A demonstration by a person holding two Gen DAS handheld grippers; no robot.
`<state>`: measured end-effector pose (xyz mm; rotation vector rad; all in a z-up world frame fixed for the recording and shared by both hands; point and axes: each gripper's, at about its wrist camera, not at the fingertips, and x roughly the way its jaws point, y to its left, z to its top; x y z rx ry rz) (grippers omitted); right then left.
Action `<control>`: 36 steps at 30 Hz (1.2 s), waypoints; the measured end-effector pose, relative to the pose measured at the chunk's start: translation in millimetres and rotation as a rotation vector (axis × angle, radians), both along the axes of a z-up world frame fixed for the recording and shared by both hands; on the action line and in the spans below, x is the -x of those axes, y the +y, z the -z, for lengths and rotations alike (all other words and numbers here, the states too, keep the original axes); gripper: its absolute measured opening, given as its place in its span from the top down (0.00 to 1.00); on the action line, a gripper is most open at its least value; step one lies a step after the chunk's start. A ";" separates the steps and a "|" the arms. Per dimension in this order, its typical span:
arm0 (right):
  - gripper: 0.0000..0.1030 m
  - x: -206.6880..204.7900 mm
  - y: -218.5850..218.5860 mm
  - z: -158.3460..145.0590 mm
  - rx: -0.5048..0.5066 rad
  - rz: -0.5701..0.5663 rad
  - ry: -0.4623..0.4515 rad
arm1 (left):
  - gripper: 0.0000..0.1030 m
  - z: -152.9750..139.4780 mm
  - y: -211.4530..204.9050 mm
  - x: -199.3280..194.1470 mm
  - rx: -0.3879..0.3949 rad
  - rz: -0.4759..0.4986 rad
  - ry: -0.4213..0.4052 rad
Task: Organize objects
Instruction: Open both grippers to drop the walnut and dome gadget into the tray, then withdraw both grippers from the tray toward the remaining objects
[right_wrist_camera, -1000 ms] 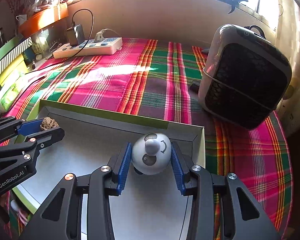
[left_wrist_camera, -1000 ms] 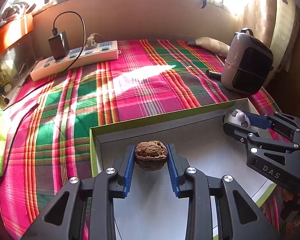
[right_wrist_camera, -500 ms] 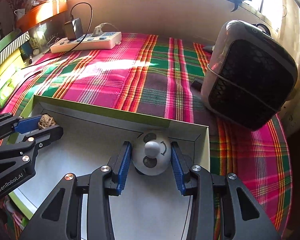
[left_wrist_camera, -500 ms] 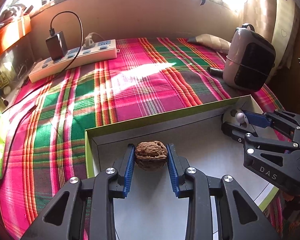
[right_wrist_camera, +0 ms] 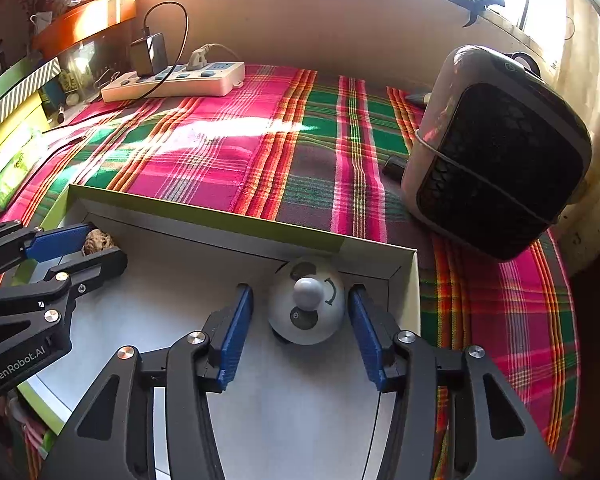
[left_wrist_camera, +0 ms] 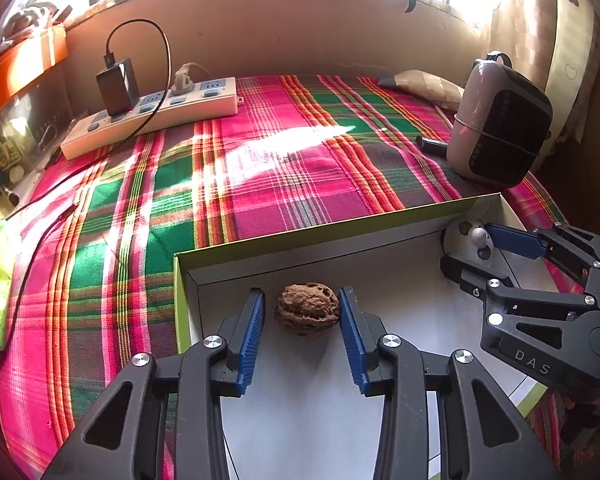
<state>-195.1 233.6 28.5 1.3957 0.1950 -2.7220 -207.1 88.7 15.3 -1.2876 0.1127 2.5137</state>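
One walnut and one grey knobbed ball lie on the white floor of one green-edged box: the walnut at the box's left rear corner, the ball at its right rear corner. Half a second ago each gripper's blue pads pressed against its object; both pairs of jaws have since spread. The left gripper now stands slightly open with the walnut between the pads, a narrow gap at each side. The right gripper is likewise slightly open around the ball, touching neither side. On the plaid cloth beyond: one power strip at 11 o'clock, one small heater at 2 o'clock.
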 end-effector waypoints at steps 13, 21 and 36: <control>0.46 -28.8 -1.9 -16.3 0.023 0.006 0.050 | 0.62 -22.5 -17.8 -31.5 -0.033 -0.025 0.045; 0.46 -60.8 1.1 -29.1 0.056 0.017 0.103 | 0.62 -34.6 -32.7 -64.2 -0.067 -0.035 0.095; 0.46 -127.2 9.9 -34.0 0.111 0.024 0.172 | 0.62 -37.9 -66.4 -125.5 -0.106 -0.065 0.150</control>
